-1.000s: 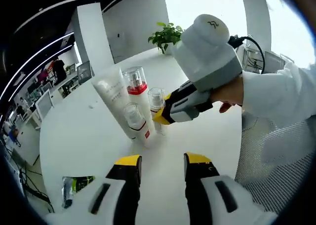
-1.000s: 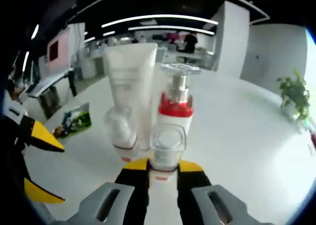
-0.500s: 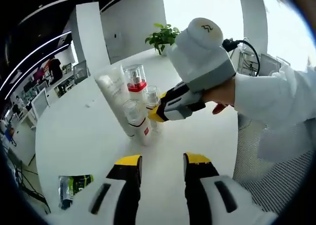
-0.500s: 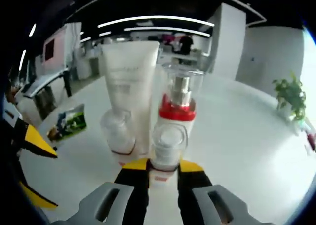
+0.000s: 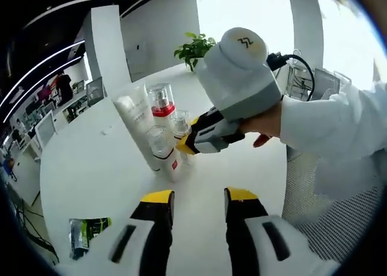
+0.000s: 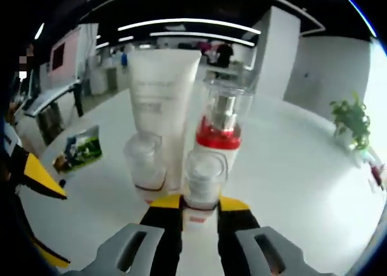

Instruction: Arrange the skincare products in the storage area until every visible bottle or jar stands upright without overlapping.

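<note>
The right tongs (image 6: 199, 204) pinched the small clear-capped bottle (image 6: 204, 180) low on its rigid, probably slippery body, while the left tongs (image 5: 195, 198) stood spread over the worktop (image 5: 91, 179).

White sleeve (image 5: 338, 137); right gripper (image 5: 184, 144) grey-white housing, yellow tips (black cable behind).

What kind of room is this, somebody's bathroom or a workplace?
Probably an open-plan office or lab, not a bathroom. The skincare bottles stand on a big round white table. Behind it are desks with monitors, long ceiling strip lights, white columns and a potted plant.
</note>
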